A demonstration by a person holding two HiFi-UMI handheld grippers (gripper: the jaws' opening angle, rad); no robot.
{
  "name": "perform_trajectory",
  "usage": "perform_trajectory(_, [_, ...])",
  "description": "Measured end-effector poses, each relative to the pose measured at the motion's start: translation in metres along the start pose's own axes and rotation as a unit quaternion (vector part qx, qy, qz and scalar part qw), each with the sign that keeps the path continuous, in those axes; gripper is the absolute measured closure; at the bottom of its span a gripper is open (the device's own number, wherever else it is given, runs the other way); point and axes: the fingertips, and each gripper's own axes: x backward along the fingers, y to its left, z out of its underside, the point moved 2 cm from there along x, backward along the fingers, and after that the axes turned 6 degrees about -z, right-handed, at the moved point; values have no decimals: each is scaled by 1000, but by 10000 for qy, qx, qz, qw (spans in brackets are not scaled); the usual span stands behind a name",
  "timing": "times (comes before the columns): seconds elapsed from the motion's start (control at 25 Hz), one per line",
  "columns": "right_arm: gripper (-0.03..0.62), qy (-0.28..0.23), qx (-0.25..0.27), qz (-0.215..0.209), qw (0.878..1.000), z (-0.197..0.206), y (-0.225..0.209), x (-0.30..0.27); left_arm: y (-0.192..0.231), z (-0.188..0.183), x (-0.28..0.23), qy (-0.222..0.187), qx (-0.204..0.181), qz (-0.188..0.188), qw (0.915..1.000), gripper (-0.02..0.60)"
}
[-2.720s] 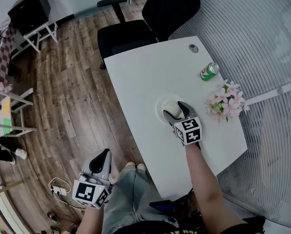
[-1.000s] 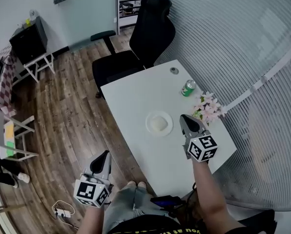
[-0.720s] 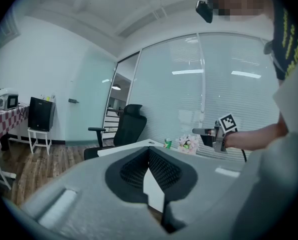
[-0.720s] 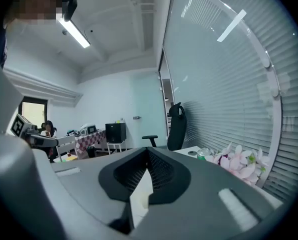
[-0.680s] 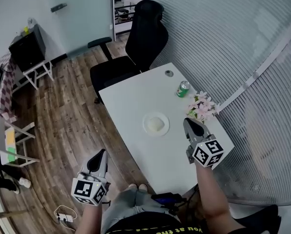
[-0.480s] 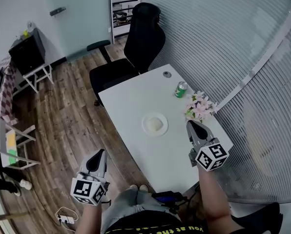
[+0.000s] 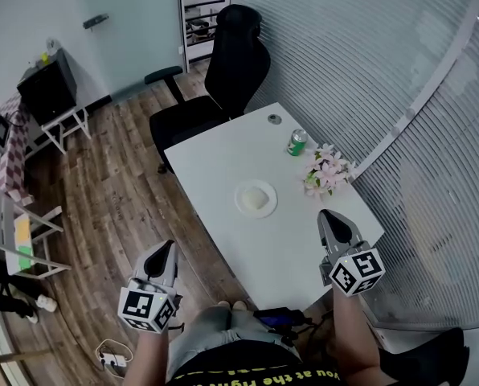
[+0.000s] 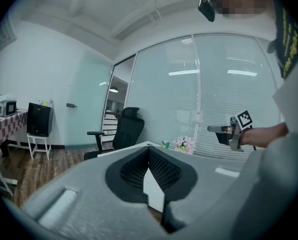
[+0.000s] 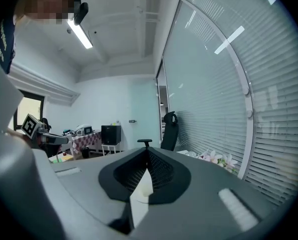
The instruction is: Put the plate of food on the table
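A white plate [image 7: 255,197] with a pale mound of food sits near the middle of the white table [image 7: 220,158], with nothing touching it. My right gripper [image 7: 329,216] hovers over the table's near right corner, well back from the plate, jaws shut and empty. My left gripper [image 7: 166,252] hangs over the wooden floor left of the table, also shut and empty. In the left gripper view the jaws [image 8: 149,150] meet at their tips and the right gripper [image 8: 230,130] shows at the right. In the right gripper view the jaws [image 9: 148,151] are closed too.
A green can [image 7: 296,142] and a bunch of pink flowers [image 7: 326,170] stand at the table's far right side. A black office chair [image 7: 226,69] stands at the far end. Slatted glass walls curve round the right. A small white stand [image 7: 63,119] is at the left.
My right gripper has left the plate on the table and drawn back toward the near right corner. The plate has stayed put. The left gripper has scarcely moved.
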Motion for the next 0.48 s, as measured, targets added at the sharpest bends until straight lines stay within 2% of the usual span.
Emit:
perform_trajectory(0.24, [586, -85, 42, 245, 9997, 0, -3, 19, 1, 3, 8, -21, -1, -71, 10000, 578])
perform_trajectory(0.48, [586, -126, 142, 302, 9994, -8, 3, 29, 1, 4, 13, -18, 23, -104, 9999, 578])
